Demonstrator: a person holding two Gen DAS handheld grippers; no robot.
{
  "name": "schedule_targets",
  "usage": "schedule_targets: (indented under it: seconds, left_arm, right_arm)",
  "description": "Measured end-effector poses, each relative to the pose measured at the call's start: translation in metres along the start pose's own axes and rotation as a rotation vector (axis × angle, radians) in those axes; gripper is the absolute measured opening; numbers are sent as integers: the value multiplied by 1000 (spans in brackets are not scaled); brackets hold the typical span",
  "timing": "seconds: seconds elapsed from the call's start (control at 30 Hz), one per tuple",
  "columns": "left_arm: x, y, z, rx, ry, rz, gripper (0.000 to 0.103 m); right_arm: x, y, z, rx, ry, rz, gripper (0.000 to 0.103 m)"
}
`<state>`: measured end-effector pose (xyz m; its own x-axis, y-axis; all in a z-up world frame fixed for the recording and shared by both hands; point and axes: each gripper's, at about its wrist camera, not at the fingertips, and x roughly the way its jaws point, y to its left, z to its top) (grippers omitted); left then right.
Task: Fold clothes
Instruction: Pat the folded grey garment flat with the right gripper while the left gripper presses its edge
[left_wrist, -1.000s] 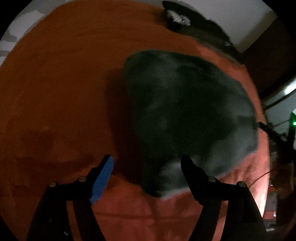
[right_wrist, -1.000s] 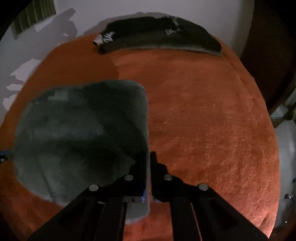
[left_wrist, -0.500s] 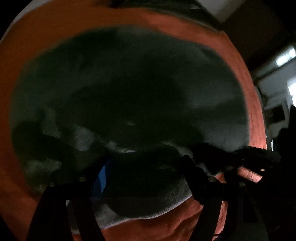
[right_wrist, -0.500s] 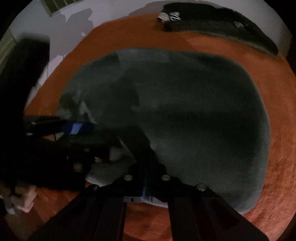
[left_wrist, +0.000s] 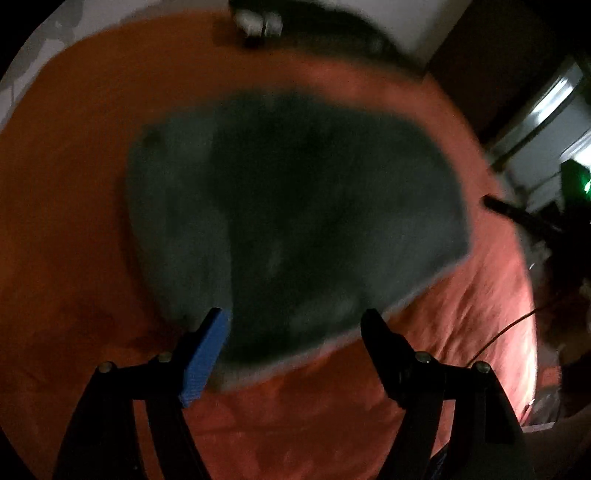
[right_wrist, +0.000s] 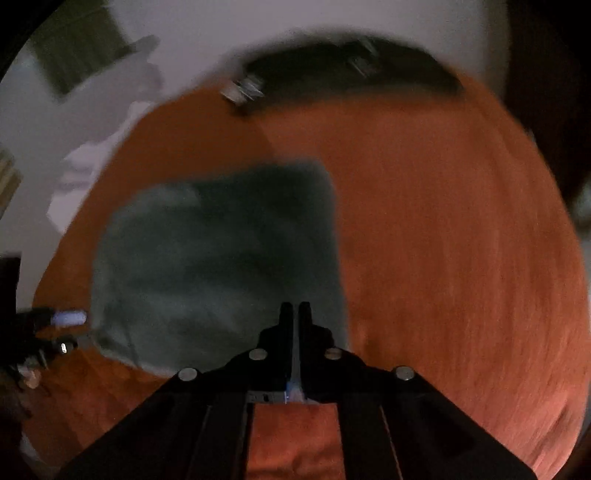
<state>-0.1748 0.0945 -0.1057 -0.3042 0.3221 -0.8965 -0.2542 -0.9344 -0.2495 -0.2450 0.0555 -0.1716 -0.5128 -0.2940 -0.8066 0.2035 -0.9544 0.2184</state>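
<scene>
Two garments are in view on one orange-covered bed. The nearer is a dark grey-green fleece garment, lying flat in a roughly squared, folded shape toward the near edge of the bed, with bare orange cover on every side of it; in the right wrist view the same garment sits left of the bed's middle. The second is a black folded garment at the far edge of the bed, against the pale wall, with a small whitish label or tag at its left end; the left wrist view shows it blurred along the same far edge.

Two tools are visible. The left hand-held gripper is released: its two fingers stand wide apart above the near edge of the grey-green garment, one finger carrying a blue pad, the other plain black, and nothing is between them. The right hand-held gripper is clenched, its two fingers pressed almost together over the garment's near right part; whether any cloth is pinched between them cannot be told. At the left border of the right wrist view, the left tool appears just beside the garment's left edge.

Both views are motion-blurred and dim.
</scene>
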Motion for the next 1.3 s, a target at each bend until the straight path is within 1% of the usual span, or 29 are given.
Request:
schedule_targets:
  seconds: [0.07, 0.13, 0.2, 0.23, 0.27, 0.3, 0.37, 0.4, 0.47, 0.5, 0.53, 0.57, 0.6, 0.7, 0.73, 0.77, 0.8, 0.83, 0.87, 0.9, 0.93, 0.97, 1.0, 1.07, 1.1, 1.13, 1.17, 1.27, 1.3]
  left_arm:
    - [3, 2, 31, 19, -45, 29, 76]
    - [19, 12, 56, 14, -45, 67, 76]
    - [64, -8, 95, -19, -26, 118, 76]
    - [99, -22, 114, -38, -9, 153, 76]
    - [112, -17, 116, -38, -13, 160, 77]
    - [125, -12, 117, -42, -17, 166, 82]
    - [140, -4, 120, -113, -46, 149, 83]
    - [116, 11, 116, -150, -54, 145, 83]
    - [85, -7, 116, -196, -111, 117, 83]
    - [82, -16, 126, -174, -138, 96, 83]
    - [79, -28, 136, -130, -150, 98, 83]
    - [91, -26, 144, -147, -128, 123, 83]
    - [103, -24, 152, -164, -105, 147, 80]
    - [138, -17, 176, -216, -39, 216, 80]
    - [143, -6, 171, -236, -44, 187, 80]
    - [146, 4, 167, -253, -50, 163, 80]
    - [140, 7, 162, -230, -67, 197, 79]
    - [144, 2, 164, -213, -78, 240, 79]
    - [141, 3, 156, -193, -93, 301, 79]
    - [129, 7, 147, -174, -101, 352, 79]
    - [123, 14, 143, -154, -95, 422, 80]
    - [126, 25, 139, -184, -90, 447, 82]
    - [127, 36, 135, -216, -86, 467, 90]
    - [120, 53, 126, -314, -77, 371, 91]
    - [115, 55, 123, -339, -78, 350, 90]
    - [105, 47, 120, -333, -101, 350, 89]
    - [94, 33, 118, -300, -131, 332, 89]
    - [55, -11, 88, -189, -182, 221, 89]
    - [54, -21, 83, -158, -174, 202, 90]
  right_arm:
    - [18, 18, 29, -41, -23, 8, 3]
    - [31, 23, 38, -20, -19, 1, 3]
    - [44, 27, 46, 1, -15, -7, 3]
    - [50, 29, 50, 12, -13, -10, 3]
    - [57, 32, 54, 23, -11, -14, 2]
    - [63, 34, 58, 33, -9, -18, 0]
    - [76, 39, 66, 54, -4, -25, 0]
    - [83, 41, 70, 65, -2, -29, 1]
    - [96, 46, 78, 86, 2, -36, 3]
    - [100, 53, 82, 80, 0, -34, 3]
    - [103, 68, 85, 42, -7, -22, 3]
    - [108, 80, 86, 22, -5, -17, 3]
    - [120, 84, 84, 31, 17, -22, 2]
    - [150, 82, 75, 43, 83, -21, 0]
    - [155, 79, 71, 46, 93, -12, 0]
    - [152, 75, 69, 42, 83, -8, 0]
    - [144, 72, 67, 23, 69, -43, 0]
    - [134, 68, 67, 10, 47, -95, 0]
    - [129, 60, 66, 20, 31, -133, 0]
    - [128, 47, 65, 52, 28, -145, 0]
    - [129, 33, 63, 92, 31, -150, 0]
    - [134, 19, 59, 140, 45, -142, 0]
    - [139, 15, 57, 158, 53, -136, 0]
    - [140, 26, 57, 137, 42, -144, 0]
    - [134, 35, 59, 120, 29, -157, 0]
    - [127, 45, 61, 109, 13, -154, 0]
    - [117, 56, 61, 108, -3, -126, 0]
    - [93, 90, 53, 91, -20, -60, 1]
    - [91, 103, 45, 78, -9, -36, 1]
